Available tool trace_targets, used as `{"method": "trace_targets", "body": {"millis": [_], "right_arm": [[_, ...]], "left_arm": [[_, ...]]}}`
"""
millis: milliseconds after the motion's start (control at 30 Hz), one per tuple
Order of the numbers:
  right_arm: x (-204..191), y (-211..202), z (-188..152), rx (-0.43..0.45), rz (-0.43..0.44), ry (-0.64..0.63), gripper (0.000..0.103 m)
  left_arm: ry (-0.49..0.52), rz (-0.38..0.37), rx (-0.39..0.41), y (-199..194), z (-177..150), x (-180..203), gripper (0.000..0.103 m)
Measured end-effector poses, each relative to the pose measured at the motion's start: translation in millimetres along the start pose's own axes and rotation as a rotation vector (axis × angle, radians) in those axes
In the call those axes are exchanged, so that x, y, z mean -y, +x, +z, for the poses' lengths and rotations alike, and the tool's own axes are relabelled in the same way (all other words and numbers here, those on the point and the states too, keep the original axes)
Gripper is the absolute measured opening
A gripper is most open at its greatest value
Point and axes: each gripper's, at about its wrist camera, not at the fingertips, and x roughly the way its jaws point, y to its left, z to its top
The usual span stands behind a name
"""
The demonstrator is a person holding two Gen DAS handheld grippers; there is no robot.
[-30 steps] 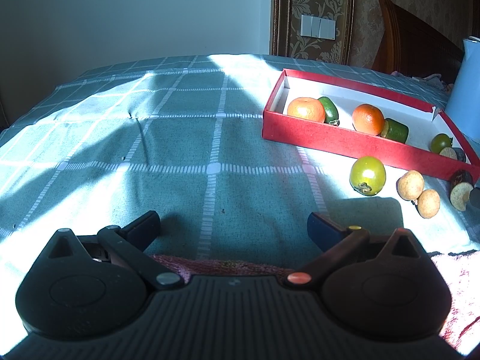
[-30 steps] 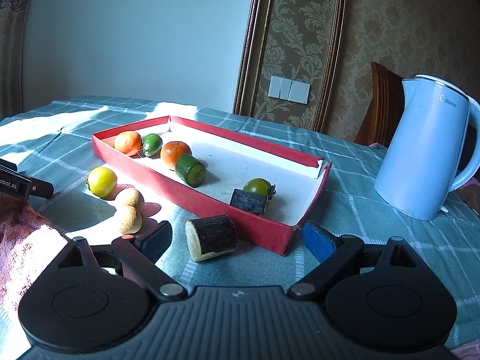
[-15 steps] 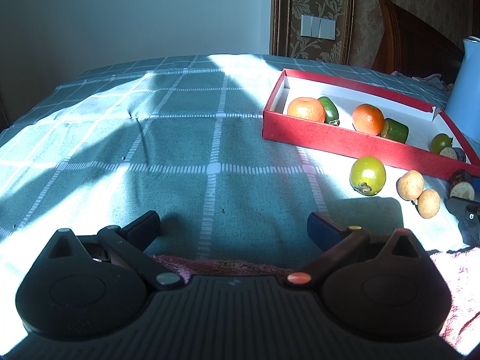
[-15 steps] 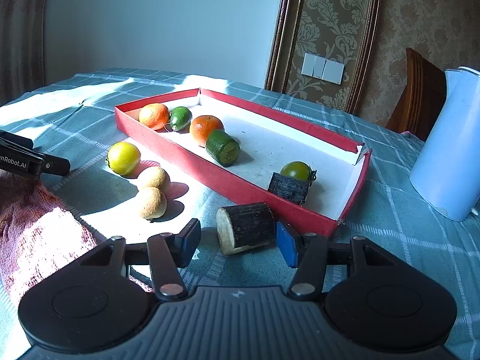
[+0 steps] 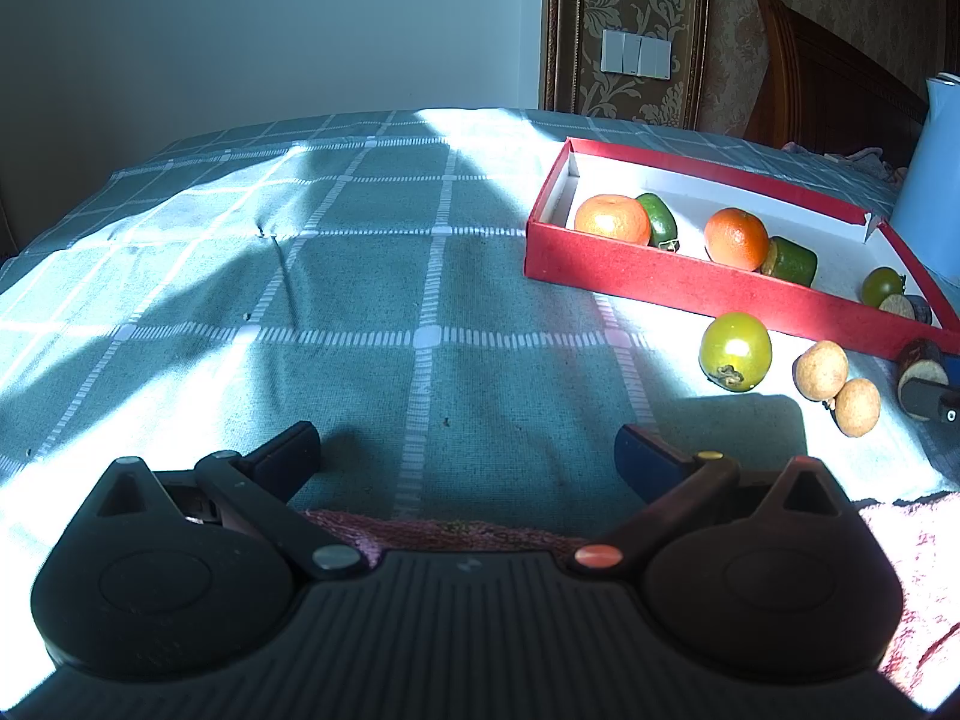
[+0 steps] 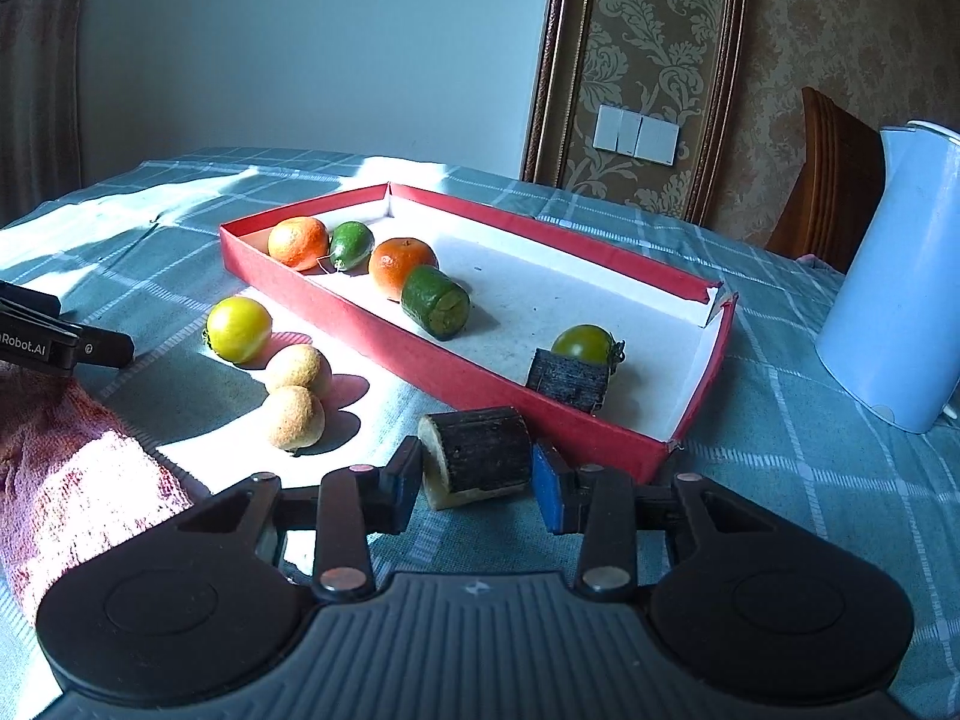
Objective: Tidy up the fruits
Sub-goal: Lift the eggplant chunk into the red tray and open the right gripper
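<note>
A red tray [image 6: 336, 300] holds two oranges, green fruits and a dark sugarcane piece [image 6: 567, 378]. Outside it lie a yellow-green fruit [image 6: 239, 329], two tan round fruits [image 6: 297, 393] and a dark sugarcane chunk [image 6: 477, 456]. My right gripper [image 6: 474, 483] has its jaws closed around this chunk, both pads touching its ends, still on the cloth. My left gripper [image 5: 468, 450] is open and empty over the tablecloth, left of the tray [image 5: 660, 282]. The chunk [image 5: 921, 360] shows at the left view's right edge.
A light blue kettle [image 6: 894, 282] stands right of the tray. A pink towel [image 6: 66, 480] lies at the table's near edge under both grippers. A wooden chair [image 6: 834, 180] is behind the table. The checked green tablecloth [image 5: 300, 300] stretches left.
My right gripper moved forward and left to the sugarcane chunk and narrowed its jaws from wide open onto it. The left gripper has not moved.
</note>
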Motion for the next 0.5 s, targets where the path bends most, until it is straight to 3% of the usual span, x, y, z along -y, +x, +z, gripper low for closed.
{"method": "trace_targets", "body": {"millis": [267, 500], "right_arm": [[-1, -3, 1, -0.004, 0.000, 0.018, 0.038], [-7, -23, 16, 0.062, -0.021, -0.006, 0.038]], "left_arm": [[0.000, 0.000, 0.000, 0, 0, 0, 0.103], [0.000, 0.000, 0.000, 0, 0, -1, 0.103]]}}
